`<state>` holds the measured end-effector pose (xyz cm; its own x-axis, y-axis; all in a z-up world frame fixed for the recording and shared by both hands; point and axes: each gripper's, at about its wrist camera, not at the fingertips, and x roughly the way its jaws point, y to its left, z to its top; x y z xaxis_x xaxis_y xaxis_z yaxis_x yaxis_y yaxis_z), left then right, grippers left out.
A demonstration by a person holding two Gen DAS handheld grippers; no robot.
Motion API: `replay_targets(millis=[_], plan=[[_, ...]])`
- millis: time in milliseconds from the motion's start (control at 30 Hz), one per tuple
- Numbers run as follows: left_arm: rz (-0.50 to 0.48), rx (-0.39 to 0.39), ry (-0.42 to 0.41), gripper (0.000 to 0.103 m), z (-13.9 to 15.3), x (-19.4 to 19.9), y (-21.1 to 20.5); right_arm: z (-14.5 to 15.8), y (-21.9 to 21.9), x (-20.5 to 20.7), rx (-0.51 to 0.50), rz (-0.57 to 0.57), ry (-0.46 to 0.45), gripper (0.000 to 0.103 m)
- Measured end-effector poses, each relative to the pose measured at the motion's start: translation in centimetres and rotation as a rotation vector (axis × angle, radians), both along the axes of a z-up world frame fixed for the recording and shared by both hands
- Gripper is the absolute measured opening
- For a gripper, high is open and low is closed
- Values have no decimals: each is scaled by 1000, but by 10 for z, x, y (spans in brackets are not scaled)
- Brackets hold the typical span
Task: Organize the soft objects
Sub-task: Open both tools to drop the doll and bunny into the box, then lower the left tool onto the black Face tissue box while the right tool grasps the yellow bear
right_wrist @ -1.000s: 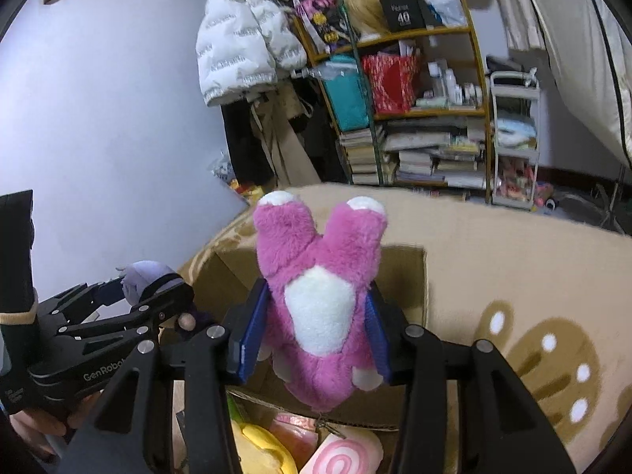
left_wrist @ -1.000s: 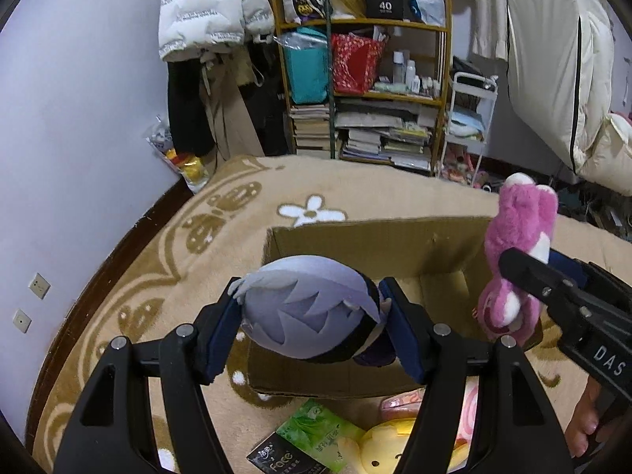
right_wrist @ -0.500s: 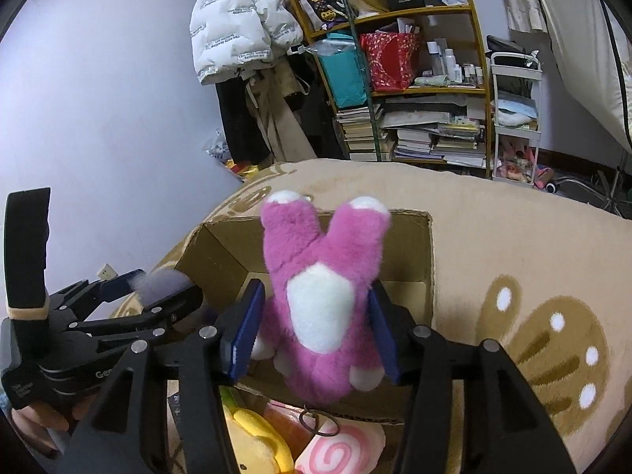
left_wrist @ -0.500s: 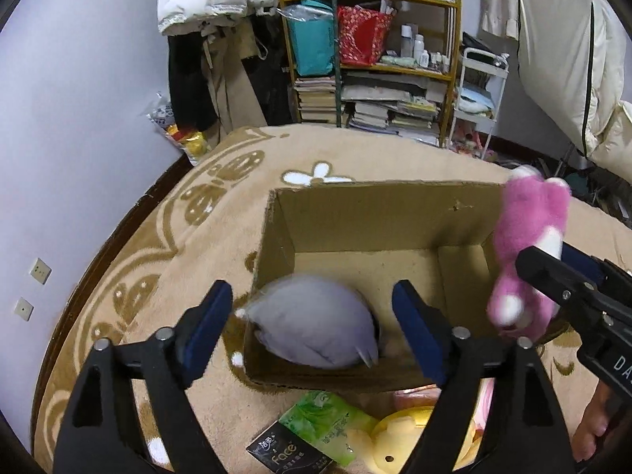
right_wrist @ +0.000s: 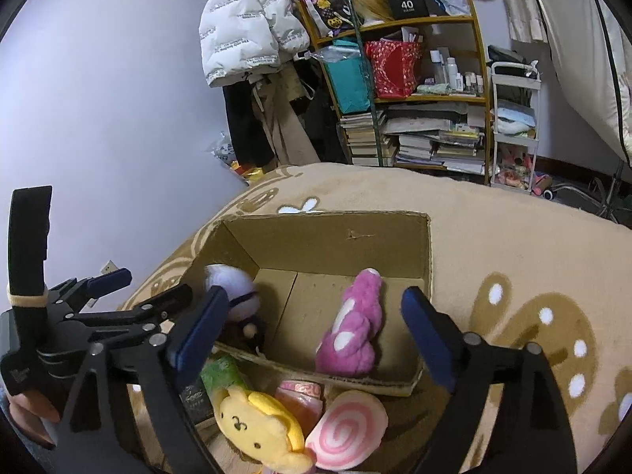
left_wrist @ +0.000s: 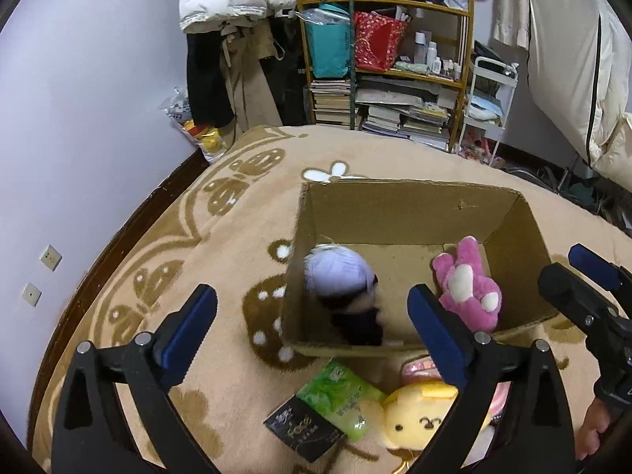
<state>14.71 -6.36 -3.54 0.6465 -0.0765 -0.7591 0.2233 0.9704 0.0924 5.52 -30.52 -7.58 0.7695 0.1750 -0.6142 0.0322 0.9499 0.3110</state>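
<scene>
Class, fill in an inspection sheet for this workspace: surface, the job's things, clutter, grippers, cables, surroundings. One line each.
Surface: tan patterned plush blanket under everything.
Job's things: open brown cardboard box holds a lavender-haired plush doll on its left and a pink-and-white plush toy on its right; a yellow plush dog and a pink swirl-patterned plush lie outside, by the near wall.
Clutter: green tissue packet and black packet in front of the box.
Grippers: left gripper and right gripper both open, empty.
Cables: nothing seen.
Surroundings: wooden shelf of books, white puffer jacket.
</scene>
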Motion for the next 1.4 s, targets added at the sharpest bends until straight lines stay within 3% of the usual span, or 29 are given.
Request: replay_targets(millis=[133, 600, 933, 1400], plan=[[22, 7, -12, 100, 10, -14, 13, 7, 2, -12, -1, -6, -11, 103], [61, 30, 80, 100, 14, -47, 38, 10, 11, -51, -10, -6, 9, 103], [76, 46, 184, 100, -8, -56, 45, -1, 26, -58, -43, 17, 49, 103], [136, 33, 355, 100, -53, -32, 58, -35, 49, -42, -111, 78, 121, 103]])
